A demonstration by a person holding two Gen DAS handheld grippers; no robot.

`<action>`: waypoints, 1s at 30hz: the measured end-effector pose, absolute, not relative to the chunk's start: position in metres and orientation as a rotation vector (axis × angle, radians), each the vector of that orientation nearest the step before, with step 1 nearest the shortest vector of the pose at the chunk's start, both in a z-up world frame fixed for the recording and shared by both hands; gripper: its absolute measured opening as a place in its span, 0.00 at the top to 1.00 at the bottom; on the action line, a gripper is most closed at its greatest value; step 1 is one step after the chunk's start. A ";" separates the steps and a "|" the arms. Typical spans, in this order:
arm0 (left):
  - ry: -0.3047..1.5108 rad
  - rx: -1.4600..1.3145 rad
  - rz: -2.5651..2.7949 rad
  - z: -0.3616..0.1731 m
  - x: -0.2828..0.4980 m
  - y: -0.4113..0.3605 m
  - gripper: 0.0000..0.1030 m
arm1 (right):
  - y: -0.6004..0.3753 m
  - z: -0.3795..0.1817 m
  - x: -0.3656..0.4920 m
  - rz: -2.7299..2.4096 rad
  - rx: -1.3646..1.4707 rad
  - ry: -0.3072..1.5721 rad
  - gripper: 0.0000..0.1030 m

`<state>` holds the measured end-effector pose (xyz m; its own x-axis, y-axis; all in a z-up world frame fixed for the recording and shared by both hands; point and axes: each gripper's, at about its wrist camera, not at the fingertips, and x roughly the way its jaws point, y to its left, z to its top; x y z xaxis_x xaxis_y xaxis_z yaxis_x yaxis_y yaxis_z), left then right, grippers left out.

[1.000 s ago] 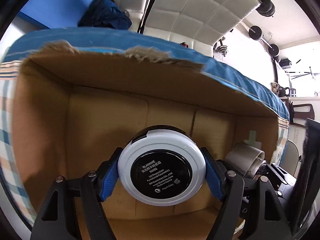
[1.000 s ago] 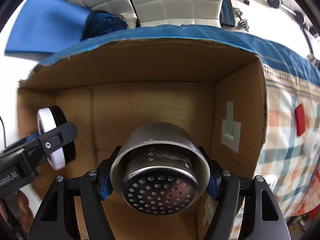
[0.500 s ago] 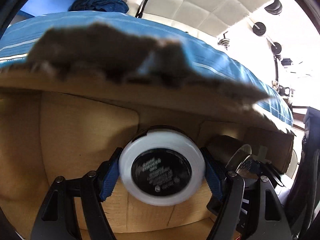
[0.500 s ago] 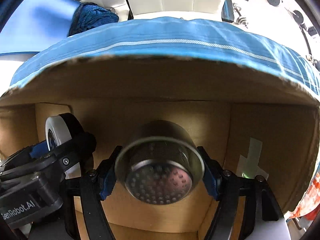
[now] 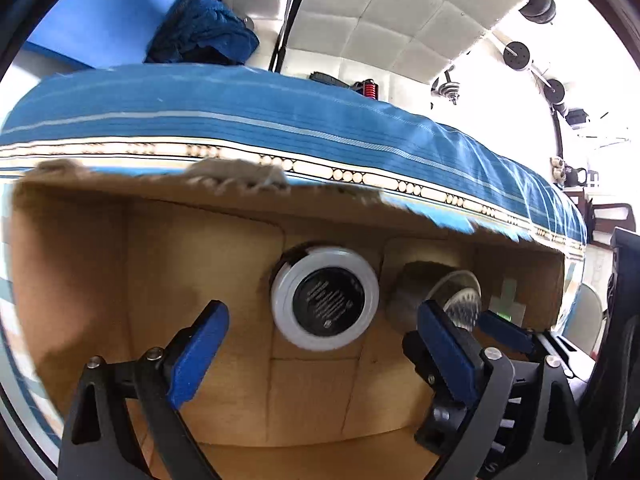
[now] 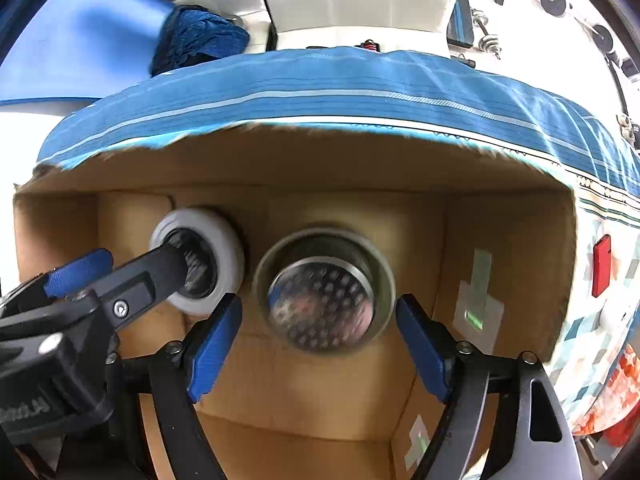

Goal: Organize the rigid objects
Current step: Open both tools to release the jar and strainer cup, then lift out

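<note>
A round white compact [image 5: 324, 304] with a black label lies on the floor of a cardboard box [image 5: 80, 260]. Beside it on the right rests a perforated metal cup [image 5: 440, 296]. My left gripper [image 5: 324, 332] hovers over the compact with its jaws opening, and the blue pads stand well clear of it. In the right wrist view the metal cup [image 6: 324, 304] lies below my right gripper [image 6: 320, 320], whose jaws are also opening, with the pads off its rim. The compact [image 6: 200, 260] shows to the left there, partly hidden by the left gripper's finger [image 6: 152, 276].
The box walls [image 6: 500, 240] close in on all sides. A blue striped cloth [image 5: 280, 120] lies behind the box, with a blue mat [image 6: 80, 40], dark blue knit fabric [image 5: 200, 36] and a white padded wall [image 5: 380, 20] beyond. Weights [image 5: 516, 54] hang at the right.
Both grippers have let go: the compact and the metal cup have left the pads and now lie on the box floor. Both pairs of jaws have spread wide.
</note>
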<state>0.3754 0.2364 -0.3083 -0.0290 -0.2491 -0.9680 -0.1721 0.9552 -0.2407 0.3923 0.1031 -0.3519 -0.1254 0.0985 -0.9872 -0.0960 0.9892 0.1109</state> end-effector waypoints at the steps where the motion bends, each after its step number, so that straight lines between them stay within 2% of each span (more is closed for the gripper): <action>1: 1.599 -0.318 -0.061 -0.302 0.370 0.236 0.00 | 0.104 -0.348 0.388 0.163 -0.007 1.681 0.05; 2: 1.590 -0.301 -0.056 -0.298 0.365 0.233 0.00 | 0.105 -0.344 0.385 0.164 -0.012 1.673 0.00; 16: 1.477 -0.156 0.036 -0.254 0.297 0.243 0.00 | 0.097 -0.299 0.293 0.157 0.008 1.628 0.00; 30: 1.302 -0.080 0.072 -0.185 0.208 0.239 0.00 | 0.079 -0.229 0.207 0.177 0.009 1.462 0.00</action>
